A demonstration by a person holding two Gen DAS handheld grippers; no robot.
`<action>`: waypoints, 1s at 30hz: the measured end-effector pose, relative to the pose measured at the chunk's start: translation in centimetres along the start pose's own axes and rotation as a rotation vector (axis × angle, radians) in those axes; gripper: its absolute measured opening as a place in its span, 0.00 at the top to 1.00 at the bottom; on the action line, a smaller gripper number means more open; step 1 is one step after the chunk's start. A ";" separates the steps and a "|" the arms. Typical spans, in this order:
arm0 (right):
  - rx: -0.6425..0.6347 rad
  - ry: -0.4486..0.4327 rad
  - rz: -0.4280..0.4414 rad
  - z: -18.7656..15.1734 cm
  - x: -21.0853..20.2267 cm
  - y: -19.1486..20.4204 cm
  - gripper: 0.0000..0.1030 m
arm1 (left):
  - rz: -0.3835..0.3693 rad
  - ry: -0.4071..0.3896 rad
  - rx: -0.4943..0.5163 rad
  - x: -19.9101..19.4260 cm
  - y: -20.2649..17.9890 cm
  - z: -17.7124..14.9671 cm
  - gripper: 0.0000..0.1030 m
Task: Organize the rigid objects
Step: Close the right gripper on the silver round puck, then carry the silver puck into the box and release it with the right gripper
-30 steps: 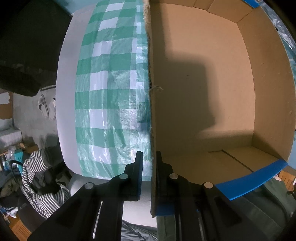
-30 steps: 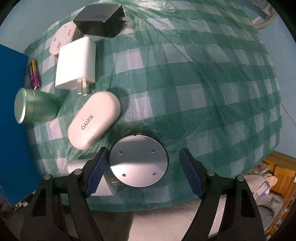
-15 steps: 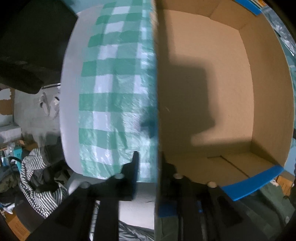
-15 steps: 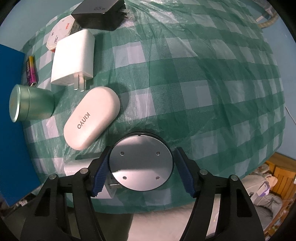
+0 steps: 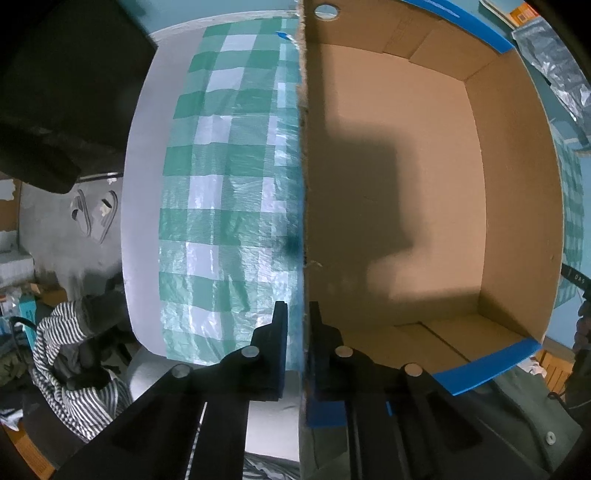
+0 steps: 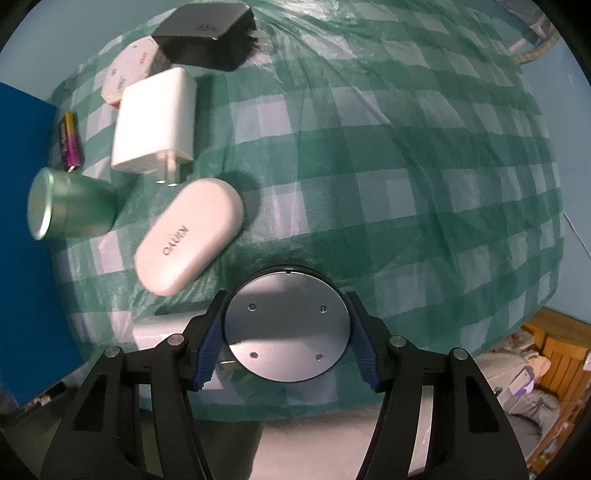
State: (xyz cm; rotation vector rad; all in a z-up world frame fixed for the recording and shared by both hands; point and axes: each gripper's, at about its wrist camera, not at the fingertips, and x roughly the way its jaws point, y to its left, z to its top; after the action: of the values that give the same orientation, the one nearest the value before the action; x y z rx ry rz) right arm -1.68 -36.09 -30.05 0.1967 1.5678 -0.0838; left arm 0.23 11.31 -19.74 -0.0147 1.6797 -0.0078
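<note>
The round metal disc (image 6: pixel 287 328) was flat and silver-grey, with a thin dark rim, four small screws set in its face and a soft sheen across it. It lay at the near edge of the surface (image 6: pixel 388 192), and the right tool (image 6: pixel 287 332) had just been closing on it; the blue pads (image 6: pixel 209 350) pressed its left and right edges, so the disc was pinched between them. Just beyond it to the left lay a white oval case (image 6: pixel 188 236) with grey lettering, and part of a white block (image 6: pixel 162 332) showed beside the left finger. Farther off stood a pale green tin (image 6: pixel 70 208), a white plug charger (image 6: pixel 155 122), a purple battery (image 6: pixel 70 142), a black charger (image 6: pixel 207 35) and a white roll (image 6: pixel 127 72) with red print.

The left tool (image 5: pixel 296 325) was pressed together on the side wall of an open cardboard box (image 5: pixel 517 184), one finger outside and one inside. The box was brown within, edged in blue tape, and a shadow fell across its floor.

The surface carried a crinkled green-and-white checked plastic cloth (image 5: pixel 229 166) over a white top. Past its edge lay a grey floor with a pair of sandals (image 5: pixel 94 214), a striped garment (image 5: pixel 70 362) and loose clutter.
</note>
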 end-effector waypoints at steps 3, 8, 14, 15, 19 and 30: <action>-0.016 -0.010 -0.007 0.5 -0.8 0.8 0.40 | 0.003 -0.003 0.014 0.0 -0.1 -0.2 0.92; -0.042 -0.024 0.006 1.3 -2.8 2.2 0.40 | 0.006 -0.004 0.017 0.0 -0.2 -0.3 0.92; -0.100 -0.054 0.025 2.8 -5.9 4.7 0.40 | 0.005 0.000 0.013 -0.2 -0.7 -0.2 0.92; -0.112 -0.063 0.031 3.2 -6.6 5.3 0.40 | 0.005 -0.001 0.014 -0.3 -0.7 -0.2 0.92; -0.164 -0.086 0.041 4.4 -8.5 7.5 0.40 | 0.010 -0.003 0.016 -0.2 -0.8 -0.2 0.92; -0.342 -0.128 0.061 5.5 -12.8 13.4 0.40 | 0.017 -0.010 0.032 -0.1 -1.1 -0.7 0.92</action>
State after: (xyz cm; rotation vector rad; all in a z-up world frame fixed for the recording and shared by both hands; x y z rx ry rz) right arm 6.10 -24.84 -16.39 -0.0299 1.4227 0.2155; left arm -0.50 10.18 -19.58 0.0233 1.6691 -0.0218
